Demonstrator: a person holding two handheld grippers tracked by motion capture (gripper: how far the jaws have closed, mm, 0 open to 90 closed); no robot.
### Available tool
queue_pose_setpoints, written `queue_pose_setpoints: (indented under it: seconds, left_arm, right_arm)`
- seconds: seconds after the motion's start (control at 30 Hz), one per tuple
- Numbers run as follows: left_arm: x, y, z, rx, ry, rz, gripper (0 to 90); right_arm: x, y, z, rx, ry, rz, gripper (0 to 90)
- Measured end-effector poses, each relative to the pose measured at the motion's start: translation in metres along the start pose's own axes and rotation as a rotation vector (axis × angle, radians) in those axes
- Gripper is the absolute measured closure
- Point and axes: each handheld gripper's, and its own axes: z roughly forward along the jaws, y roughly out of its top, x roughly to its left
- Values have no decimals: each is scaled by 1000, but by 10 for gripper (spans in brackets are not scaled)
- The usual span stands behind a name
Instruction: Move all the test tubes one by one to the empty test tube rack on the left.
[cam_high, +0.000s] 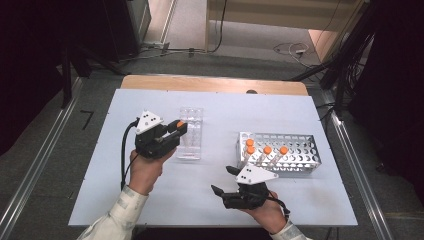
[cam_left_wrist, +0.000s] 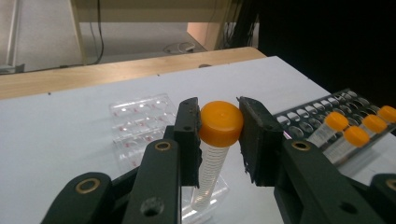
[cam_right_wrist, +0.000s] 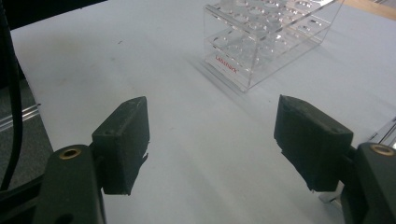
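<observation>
My left gripper is shut on a clear graduated tube with an orange cap, gripping it at the cap. The tube hangs upright just above the near end of a clear plastic rack on the white table. In the left gripper view the tube's lower end overlaps that clear rack. My right gripper rests low near the table's front edge, open, with nothing between its jaws. Its own view looks across bare tabletop toward the clear rack.
A metal wire rack stands to the right and holds three orange-capped tubes along its near left side. The white table ends in a wooden strip at the back. Cables lie on the floor beyond.
</observation>
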Motion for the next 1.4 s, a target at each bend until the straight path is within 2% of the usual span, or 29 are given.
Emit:
queue_pose_setpoints:
  seconds: [0.27, 0.53, 0.63, 0.93, 1.23, 1.37, 1.4]
  left_arm:
    - [15, 7, 14, 2, 58, -18, 692]
    - [18, 4, 28, 17, 99, 5, 692]
    - [17, 1, 32, 31, 109, 18, 692]
    - [18, -20, 43, 72, 127, 19, 691]
    - [20, -37, 52, 105, 136, 7, 685]
    - [21, -41, 52, 97, 131, -2, 674]
    - [21, -41, 52, 99, 131, -1, 647]
  right_arm:
    - [-2, -2, -1, -1, -3, 5, 253]
    - [-3, -3, -1, 0, -2, 11, 253]
    - [-3, -3, -2, 0, -3, 16, 253]
    - [-3, -3, -1, 2, -3, 13, 253]
    - [-2, -5, 0, 12, -5, 11, 253]
    - [-2, -5, 0, 10, -4, 13, 253]
    - [-2, -5, 1, 10, -4, 13, 253]
